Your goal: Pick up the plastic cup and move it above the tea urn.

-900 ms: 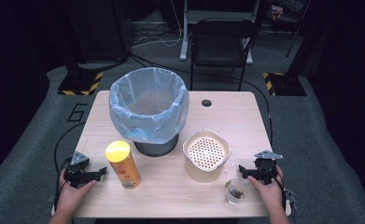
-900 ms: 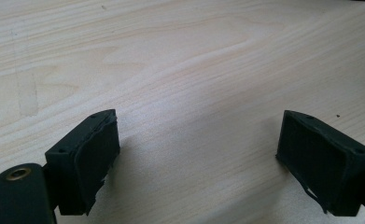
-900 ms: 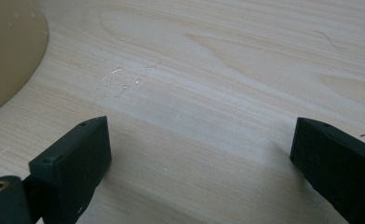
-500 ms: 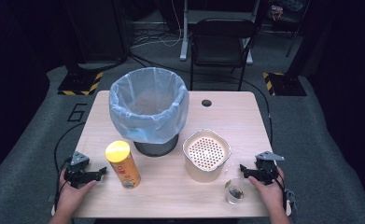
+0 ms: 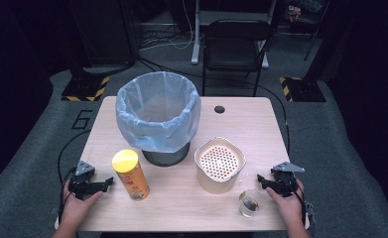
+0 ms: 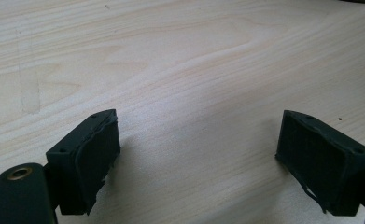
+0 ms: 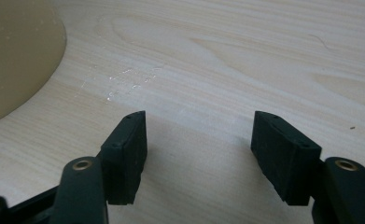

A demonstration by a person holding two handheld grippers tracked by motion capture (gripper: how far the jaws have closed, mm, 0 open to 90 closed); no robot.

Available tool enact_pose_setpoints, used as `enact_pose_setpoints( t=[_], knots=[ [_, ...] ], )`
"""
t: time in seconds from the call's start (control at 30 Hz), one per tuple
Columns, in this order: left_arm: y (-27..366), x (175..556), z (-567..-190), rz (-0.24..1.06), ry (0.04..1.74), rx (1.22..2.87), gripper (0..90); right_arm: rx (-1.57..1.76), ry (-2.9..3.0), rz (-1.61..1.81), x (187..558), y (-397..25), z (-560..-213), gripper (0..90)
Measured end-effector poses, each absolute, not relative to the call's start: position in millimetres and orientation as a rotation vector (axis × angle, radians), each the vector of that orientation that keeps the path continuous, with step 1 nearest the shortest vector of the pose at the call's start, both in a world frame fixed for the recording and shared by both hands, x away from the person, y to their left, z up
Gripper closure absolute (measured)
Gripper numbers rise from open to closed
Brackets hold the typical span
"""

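A yellow-lidded orange can [image 5: 130, 174] stands upright on the wooden table [image 5: 251, 124], front left. Left of it my left gripper [image 5: 108, 182] rests on the table, open, with bare wood between its jaws [image 6: 196, 149]. A beige container [image 5: 220, 165] with a perforated insert sits right of centre; its curved wall [image 7: 17, 56] shows at the left of the right gripper view. A small clear glass [image 5: 249, 203] stands near the front edge. My right gripper [image 5: 261, 181] lies just right of the glass, open [image 7: 199, 149] and holding nothing.
A dark bin lined with a pale blue bag [image 5: 158, 116] stands at the table's middle back. A round cable hole [image 5: 219, 109] sits near the far edge. A black chair [image 5: 236, 49] stands behind the table. A few water drops [image 7: 124, 84] glint beside the beige container.
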State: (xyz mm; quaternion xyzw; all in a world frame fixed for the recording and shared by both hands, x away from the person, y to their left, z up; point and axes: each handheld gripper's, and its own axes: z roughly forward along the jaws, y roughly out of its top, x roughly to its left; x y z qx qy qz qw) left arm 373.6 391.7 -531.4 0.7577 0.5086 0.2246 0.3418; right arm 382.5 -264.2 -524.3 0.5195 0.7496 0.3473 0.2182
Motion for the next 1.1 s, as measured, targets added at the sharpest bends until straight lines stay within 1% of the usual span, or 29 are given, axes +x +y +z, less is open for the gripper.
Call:
enact_pose_setpoints(
  t=[0.13, 0.2, 0.3, 0.4, 0.43, 0.53, 0.57, 0.63, 0.7, 0.73, 0.97, 1.1],
  knots=[
    [392, 373, -530, 0.572, 1.327, 1.987, 13.1, 1.465, 2.081, 0.987, 378, -268, -518, 37.6],
    [392, 373, -530, 0.573, 1.327, 1.986, 13.1, 1.465, 2.071, 1.035, 373, -270, -507, 39.1],
    [392, 374, -530, 0.577, 1.326, 1.983, 13.1, 1.469, 2.063, 1.071, 371, -270, -499, 40.1],
    [392, 374, -530, 0.579, 1.325, 1.983, 13.1, 1.413, 2.059, 1.086, 371, -271, -484, 45.7],
    [392, 374, -530, 0.580, 1.325, 1.983, 13.1, 1.394, 2.057, 1.121, 370, -270, -473, 50.3],
    [392, 374, -530, 0.580, 1.324, 1.984, 13.1, 1.374, 2.063, 1.161, 370, -268, -463, 51.7],
    [392, 374, -530, 0.579, 1.325, 1.983, 13.1, 1.360, 2.071, 1.175, 371, -265, -453, 53.7],
    [392, 374, -530, 0.580, 1.326, 1.982, 13.1, 1.348, 2.074, 1.186, 371, -263, -447, 54.5],
    [392, 374, -530, 0.580, 1.326, 1.982, 13.1, 1.323, 2.080, 1.211, 373, -259, -436, 54.5],
    [392, 374, -530, 0.580, 1.327, 1.982, 13.1, 1.288, 2.084, 1.231, 374, -253, -427, 53.0],
    [392, 374, -530, 0.581, 1.328, 1.982, 13.1, 1.225, 2.113, 1.269, 380, -232, -409, 55.8],
    [392, 374, -530, 0.581, 1.327, 1.982, 13.1, 1.203, 2.150, 1.303, 384, -216, -404, 59.1]
  ],
)
